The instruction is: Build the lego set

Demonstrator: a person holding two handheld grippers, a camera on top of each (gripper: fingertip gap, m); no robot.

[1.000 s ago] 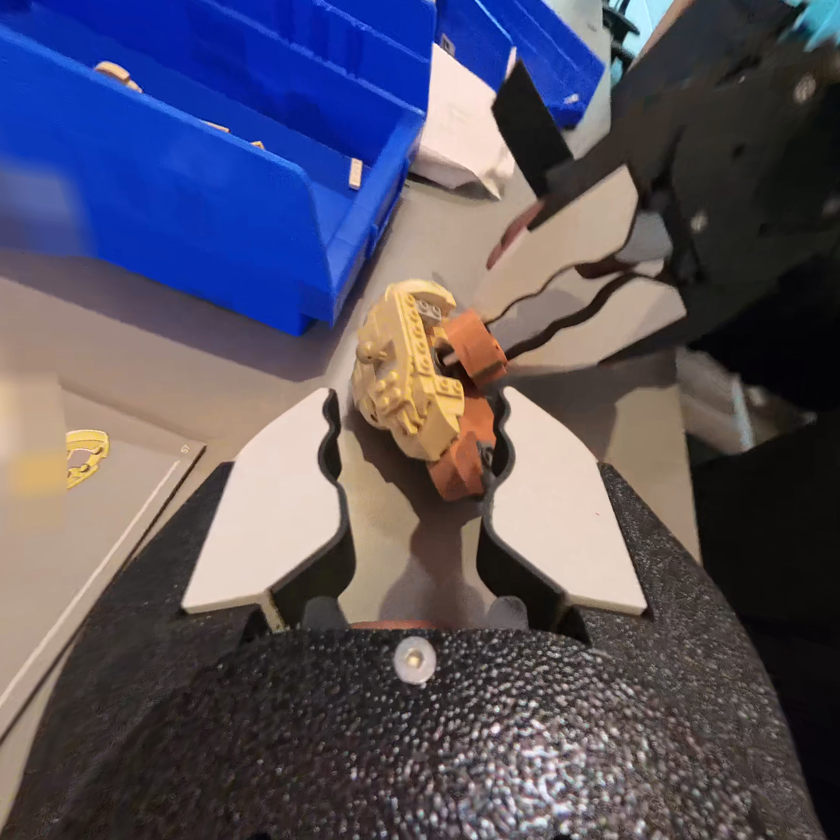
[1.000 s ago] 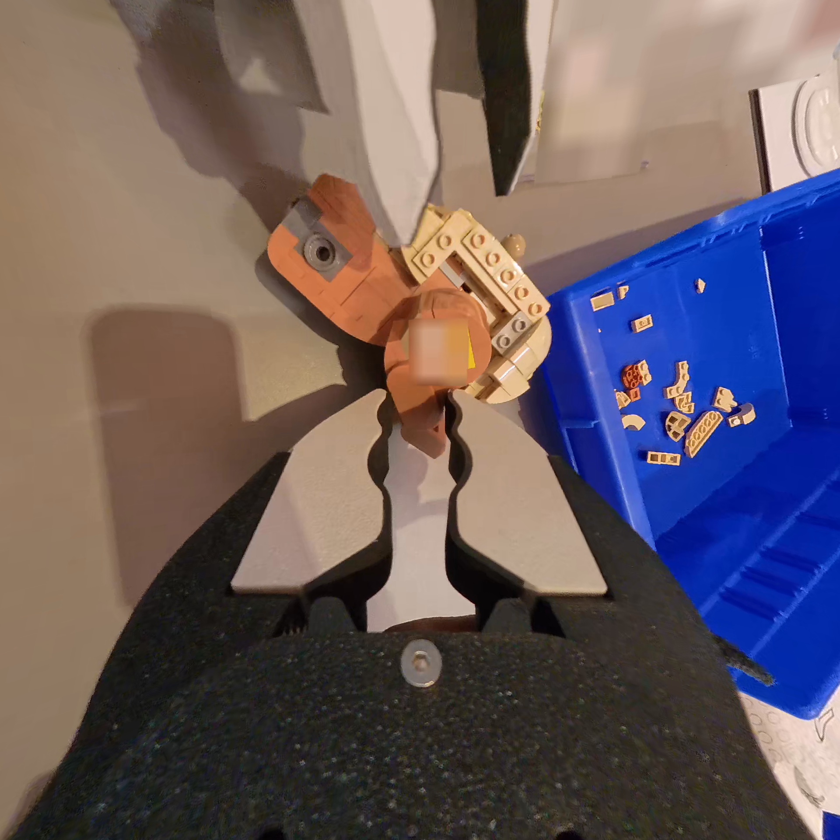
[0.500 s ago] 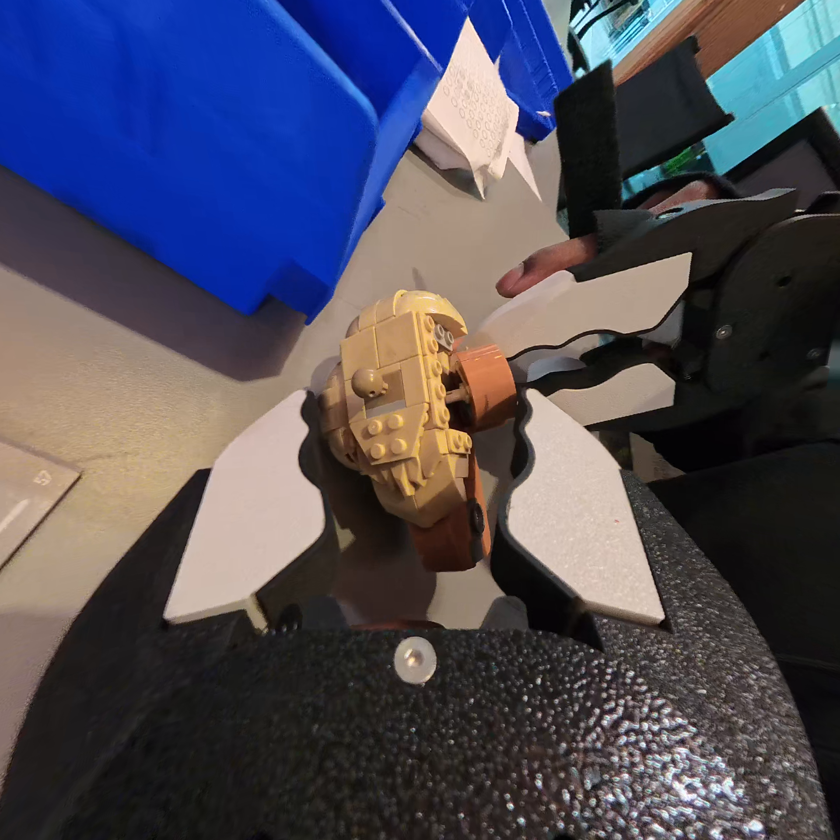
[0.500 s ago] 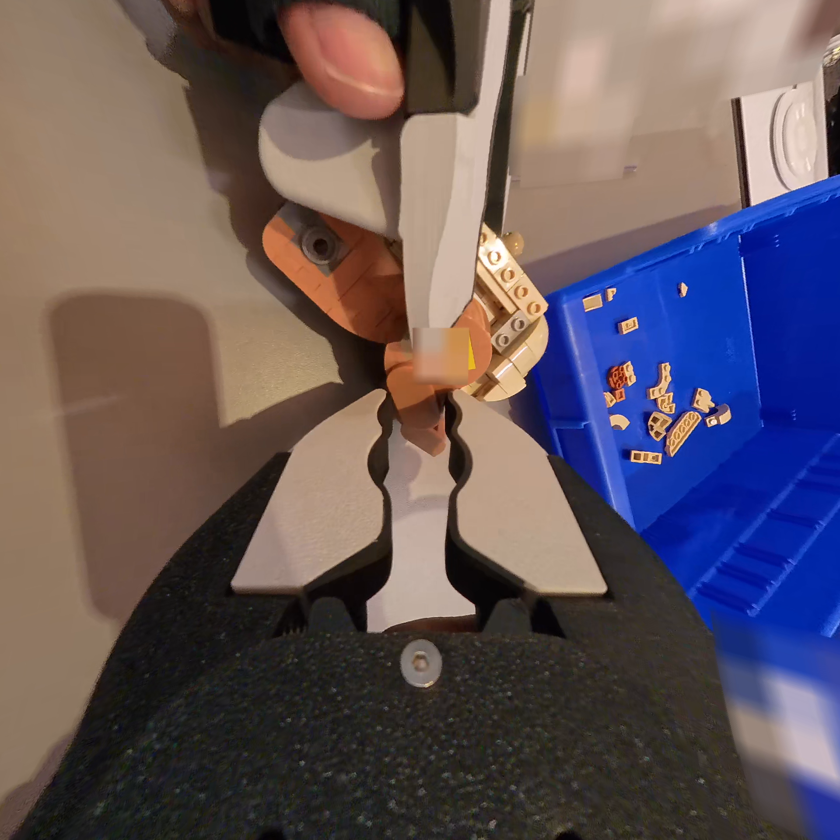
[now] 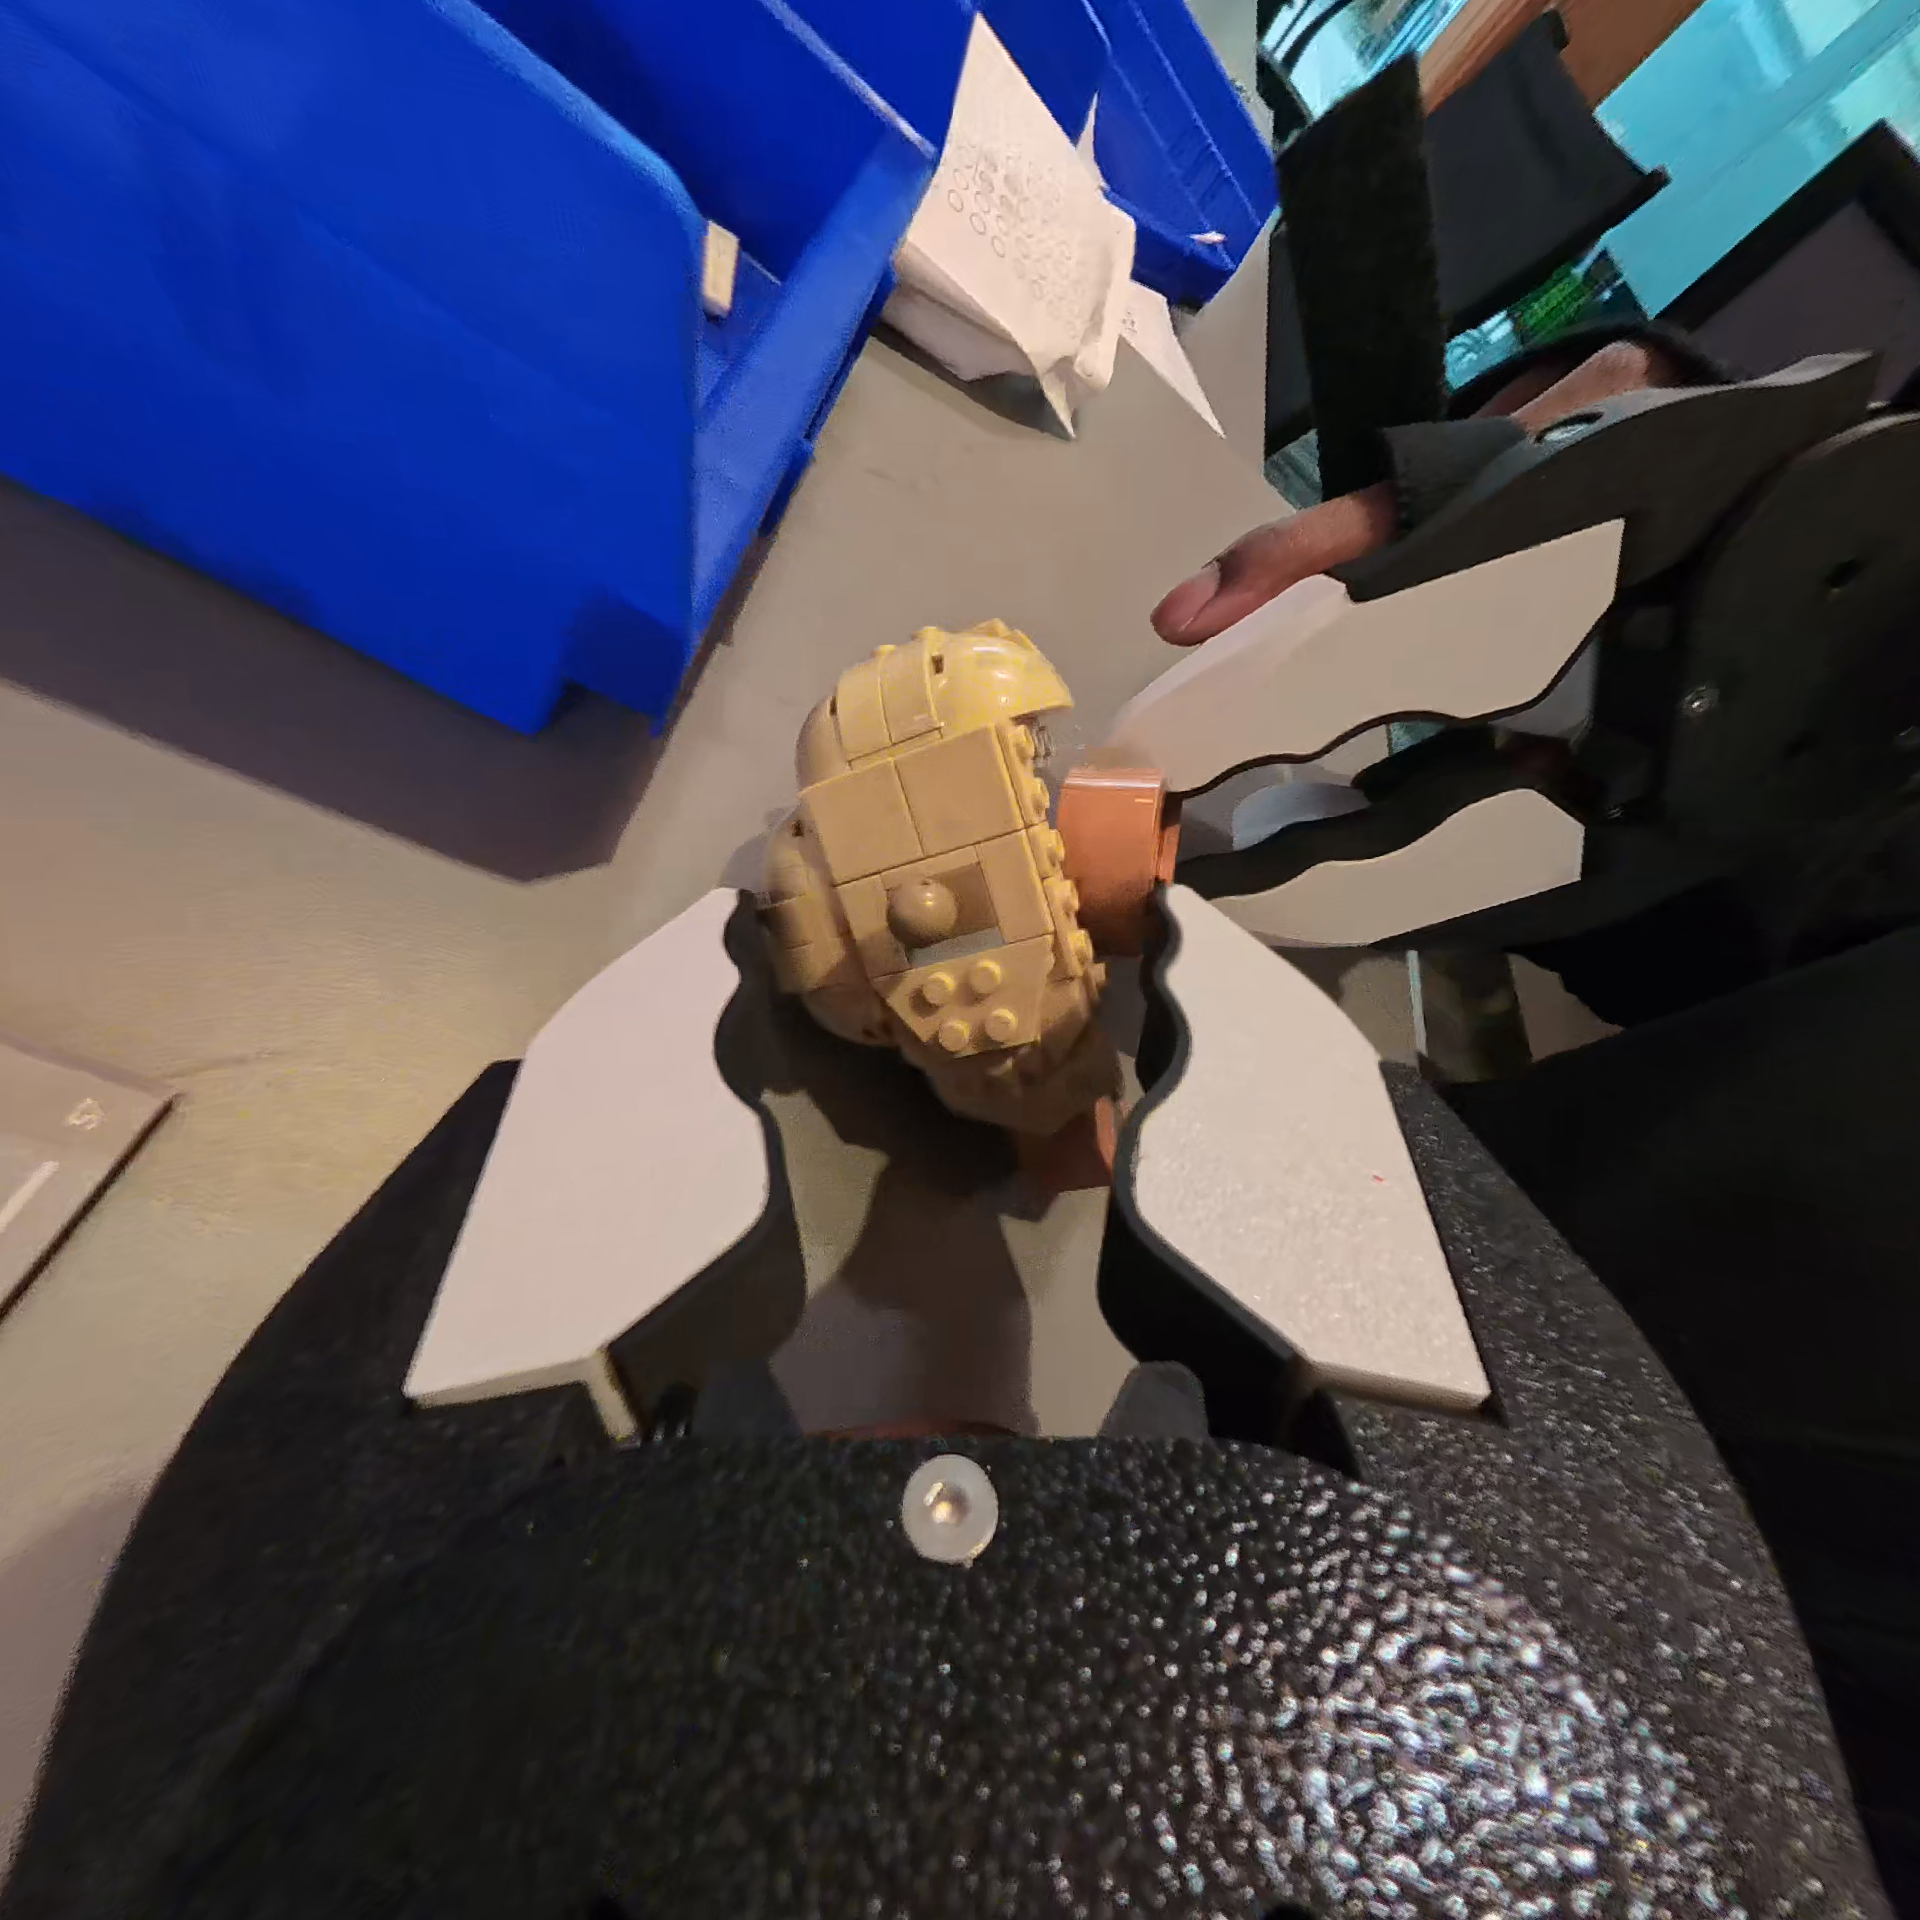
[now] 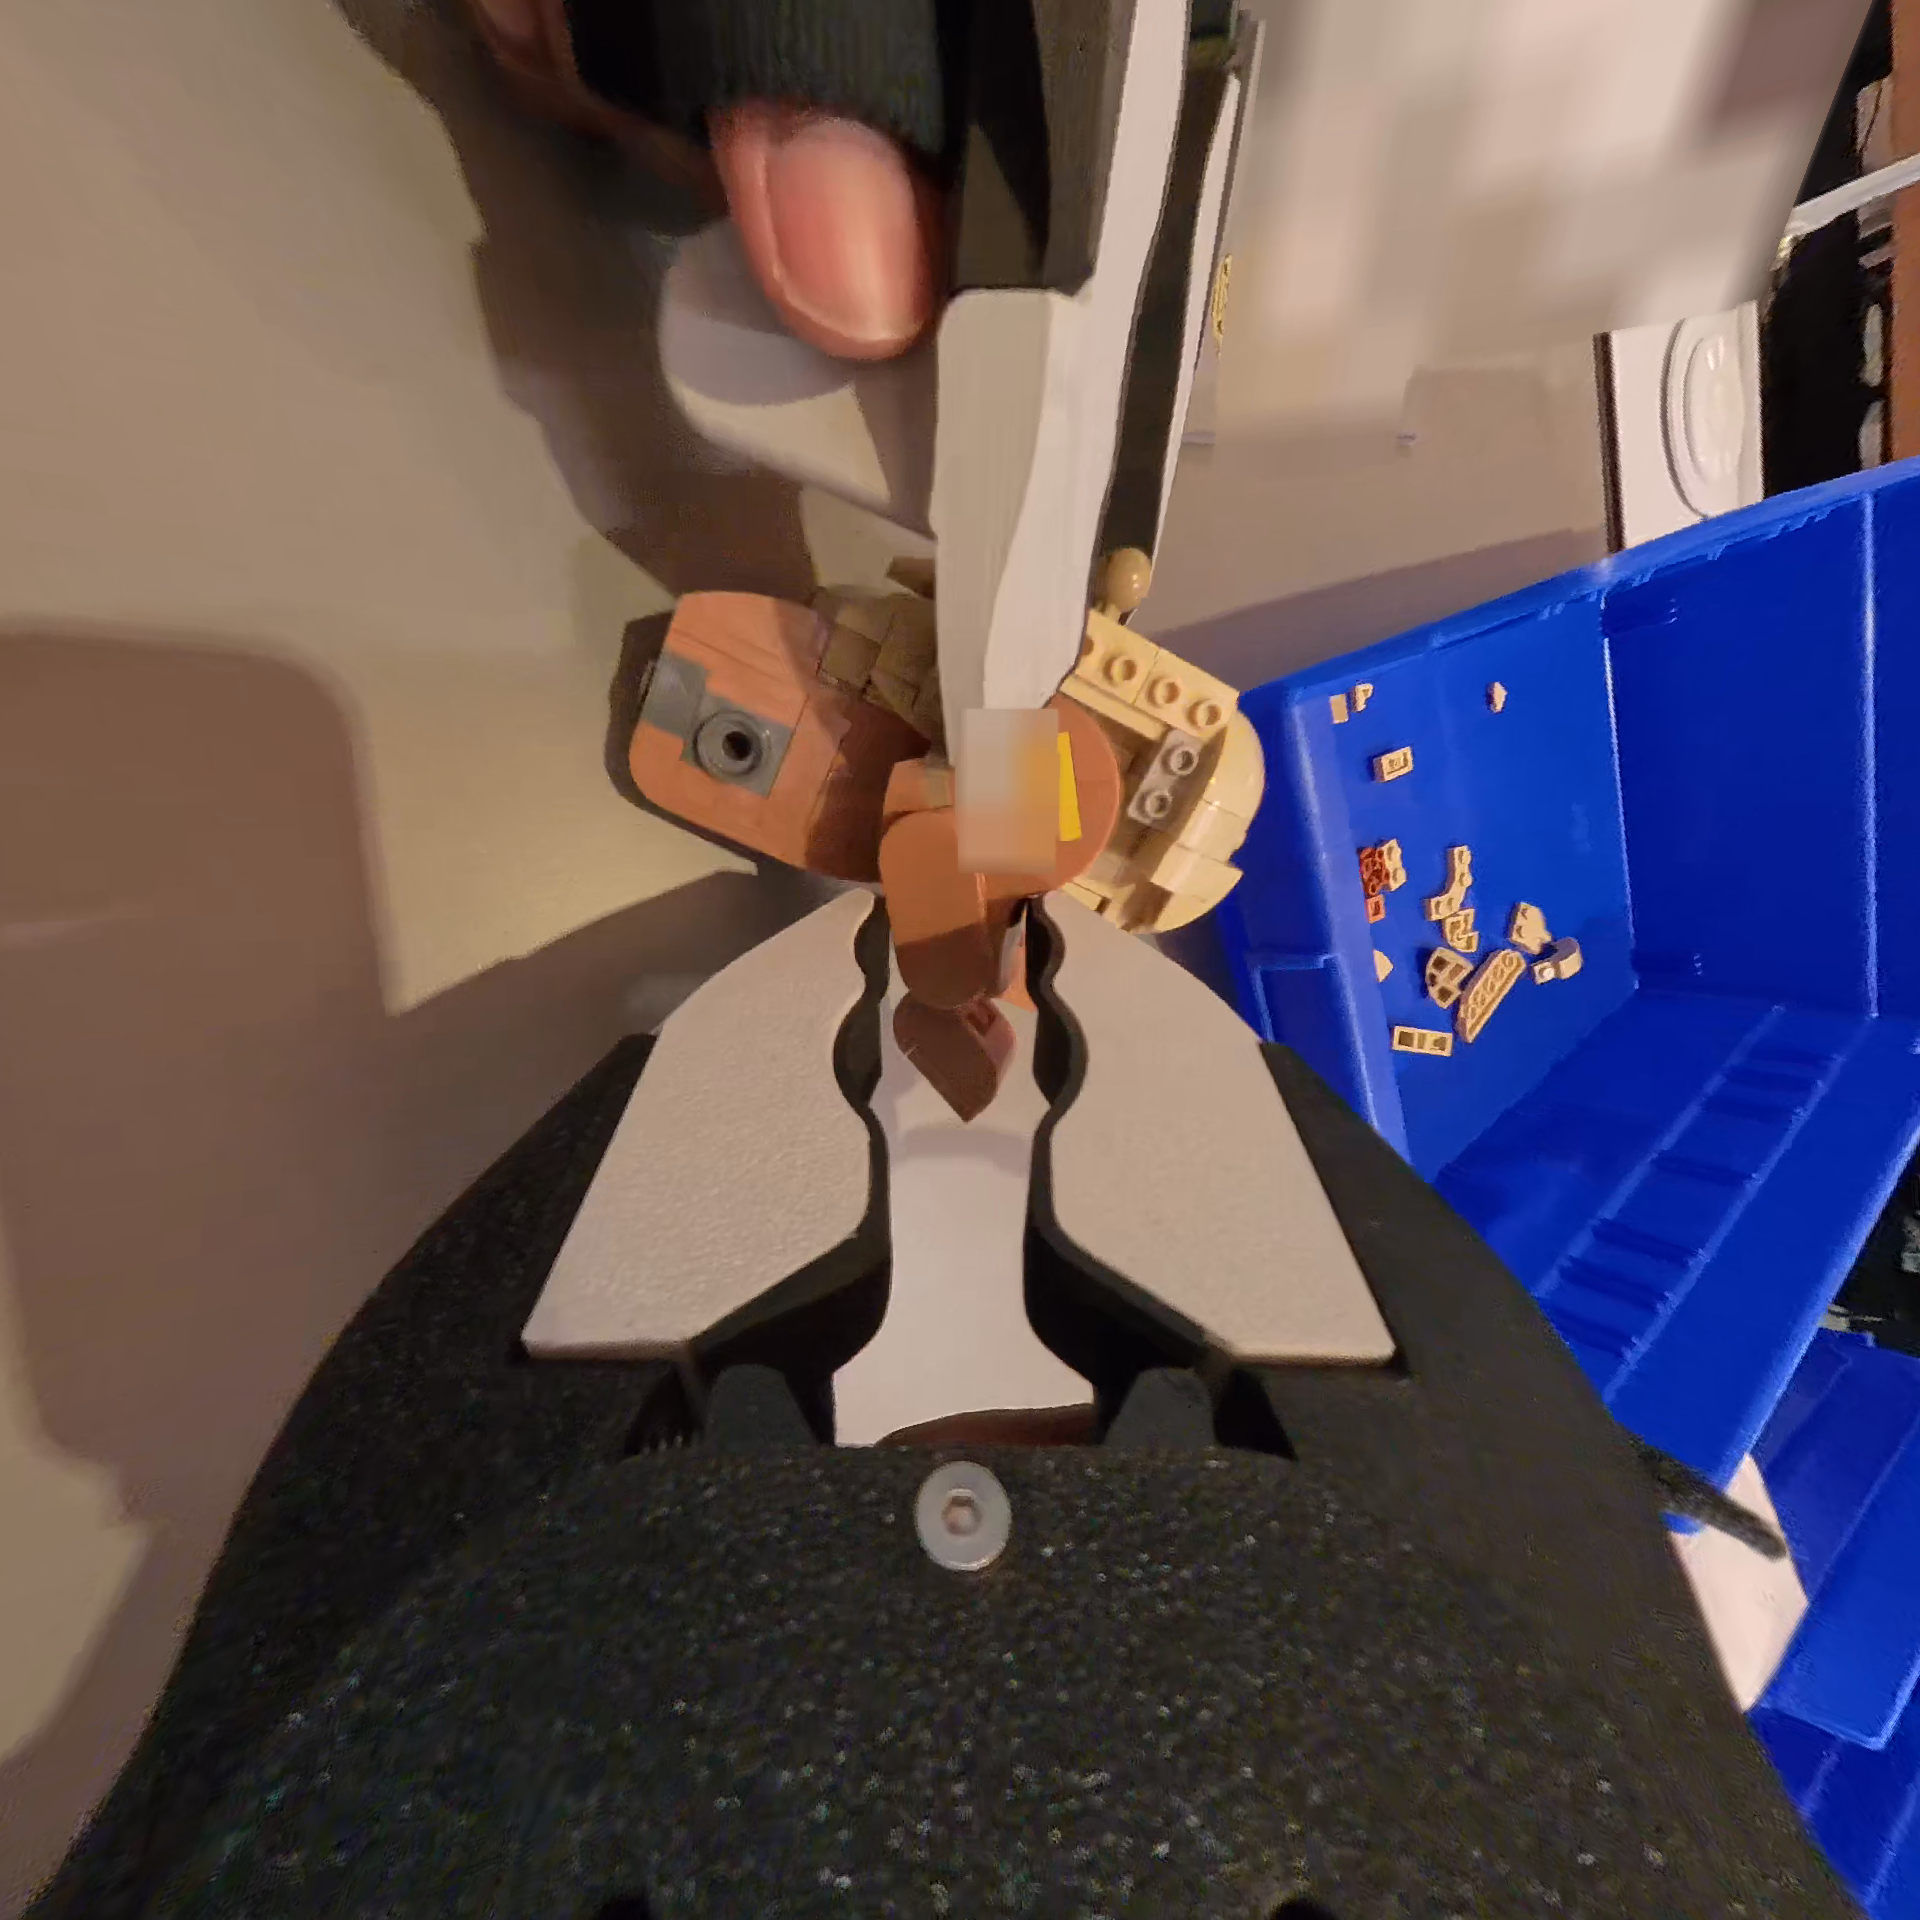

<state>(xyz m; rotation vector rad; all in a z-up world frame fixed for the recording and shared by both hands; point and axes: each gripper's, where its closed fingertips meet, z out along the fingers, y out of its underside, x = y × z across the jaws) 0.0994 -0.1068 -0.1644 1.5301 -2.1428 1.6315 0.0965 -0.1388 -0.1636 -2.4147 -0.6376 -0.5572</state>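
Note:
A brick-built model, tan body (image 5: 925,883) with brown parts (image 5: 1112,842), hangs between my two grippers above the grey table (image 5: 260,935). My left gripper (image 5: 945,914) is shut on it: the left pad lies against the tan body and the right pad against the round brown part. My right gripper (image 6: 954,920) is shut on a brown limb (image 6: 940,935) of the same model (image 6: 1164,769). In the left wrist view the right gripper (image 5: 1164,800) comes in from the right. In the right wrist view the left gripper's finger (image 6: 1008,540) comes down from the top across the model.
A blue bin (image 5: 416,364) stands close behind the model, with white paper (image 5: 1029,239) beyond it. In the right wrist view a blue bin (image 6: 1714,1195) holds several small tan pieces (image 6: 1475,956). A grey sheet (image 5: 52,1174) lies at the left. A person's thumb (image 6: 831,229) rests on the left gripper.
The left gripper opened wider, slid farther along the tan body and closed in on it again. The model has turned and risen a little. The right gripper kept its hold on the brown limb.

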